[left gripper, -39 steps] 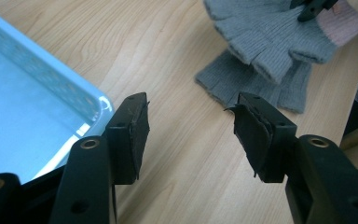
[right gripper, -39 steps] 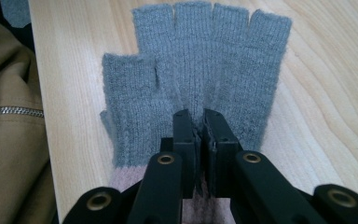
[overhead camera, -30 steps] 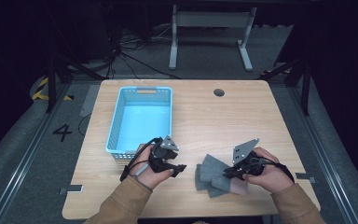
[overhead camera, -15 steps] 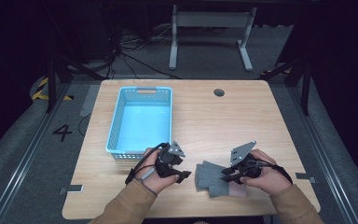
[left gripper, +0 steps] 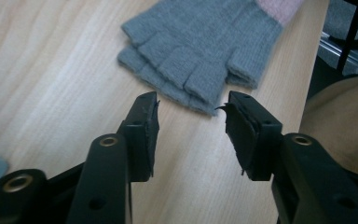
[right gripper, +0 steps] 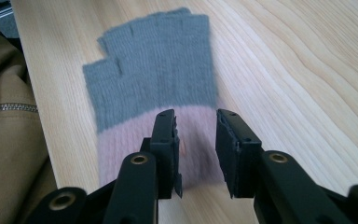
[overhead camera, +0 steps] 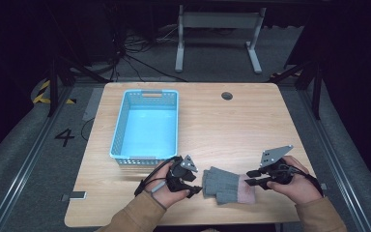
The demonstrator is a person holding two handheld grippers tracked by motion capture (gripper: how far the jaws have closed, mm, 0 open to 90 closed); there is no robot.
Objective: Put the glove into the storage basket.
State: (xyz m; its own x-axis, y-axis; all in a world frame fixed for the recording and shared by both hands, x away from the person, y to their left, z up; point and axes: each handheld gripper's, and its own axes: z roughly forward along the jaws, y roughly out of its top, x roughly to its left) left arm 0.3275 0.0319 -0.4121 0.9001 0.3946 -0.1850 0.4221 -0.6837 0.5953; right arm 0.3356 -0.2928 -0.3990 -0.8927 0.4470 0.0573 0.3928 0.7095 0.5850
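Both grippers have slid toward the table's near edge since the earlier pictures, and the grey cloth that lay bunched between them is now spread flat as a pair of fingerless gloves (overhead camera: 227,183), one on top of the other. The gloves lie near the front edge of the table (overhead camera: 251,125), on the person's side of the blue basket (overhead camera: 147,125) and a little to its right. The left gripper (overhead camera: 193,182) sits just beside the gloves' grey finger ends, jaws apart and holding nothing. The right gripper (overhead camera: 252,180) hangs over the pink cuff end, jaws also apart, straddling the cuff without pinching it.

If the basket is the goal, the step in hand looks like a two-ended pinch. To do it well, each gripper should come low enough to catch both layers, left on the finger ends (left gripper: 191,70), right on the cuff (right gripper: 168,140), then close fully before lifting, so the lower glove is not left behind.
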